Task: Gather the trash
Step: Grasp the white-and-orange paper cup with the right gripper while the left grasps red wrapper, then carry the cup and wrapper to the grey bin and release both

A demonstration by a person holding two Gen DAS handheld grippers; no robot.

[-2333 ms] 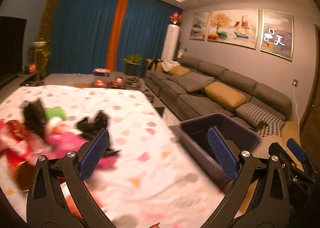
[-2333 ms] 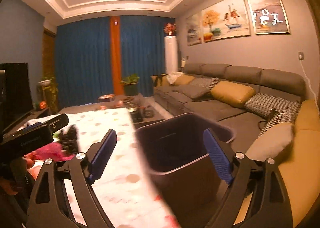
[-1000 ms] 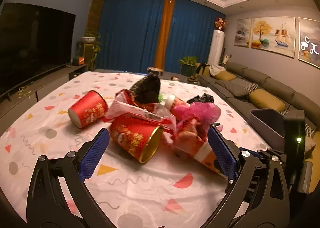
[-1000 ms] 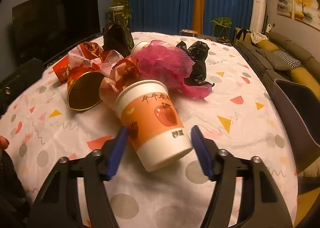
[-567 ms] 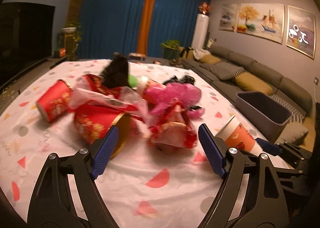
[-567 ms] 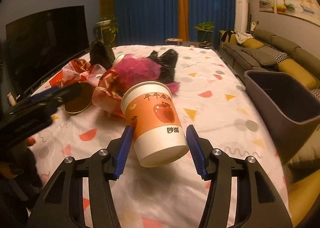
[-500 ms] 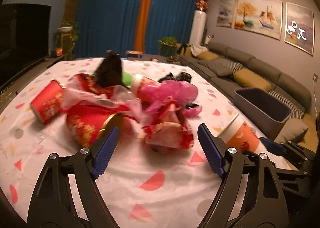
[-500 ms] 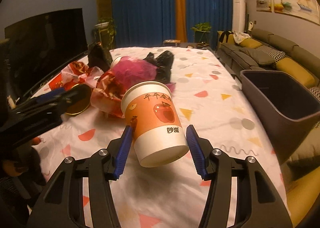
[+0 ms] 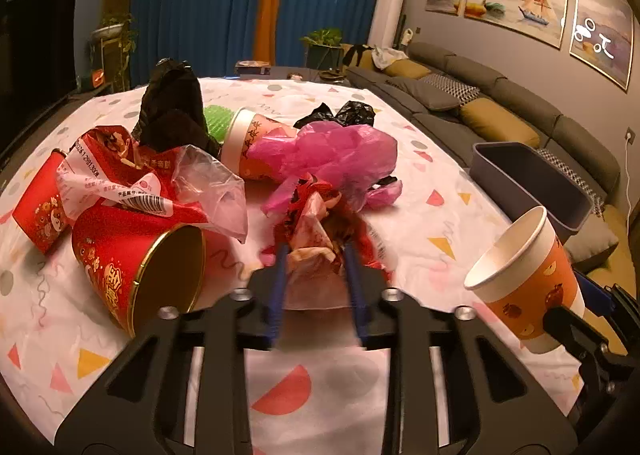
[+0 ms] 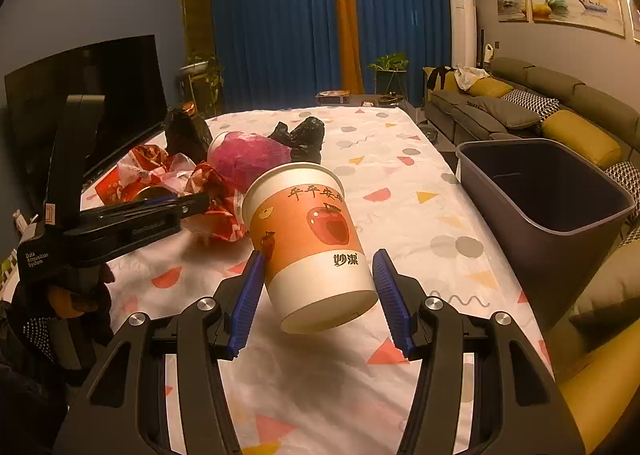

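My left gripper (image 9: 316, 275) reaches into the trash pile, its jaws closing, and the blue pads press on a crumpled red-and-white wrapper (image 9: 314, 243). In the right wrist view the left gripper (image 10: 192, 203) comes in from the left, at the pile's edge. My right gripper (image 10: 316, 287) is shut on an orange paper cup (image 10: 308, 239) with an apple print, held tilted above the tablecloth. The same cup (image 9: 528, 279) shows at the right of the left wrist view. A dark bin (image 10: 560, 223) stands open beside the table's right edge, right of the cup.
The pile holds a red cup with gold lining (image 9: 132, 255), a second red cup (image 9: 40, 215), a clear printed bag (image 9: 160, 183), pink tissue (image 9: 332, 155), black bags (image 9: 172, 103) and another orange cup (image 9: 248, 143). The patterned tablecloth (image 10: 400, 191) is bare near the bin. A sofa (image 10: 560, 107) lies beyond.
My left gripper has moved down into the pile and its jaws went from wide to narrow around the wrapper. My right gripper has carried the cup up off the table, toward the bin side.
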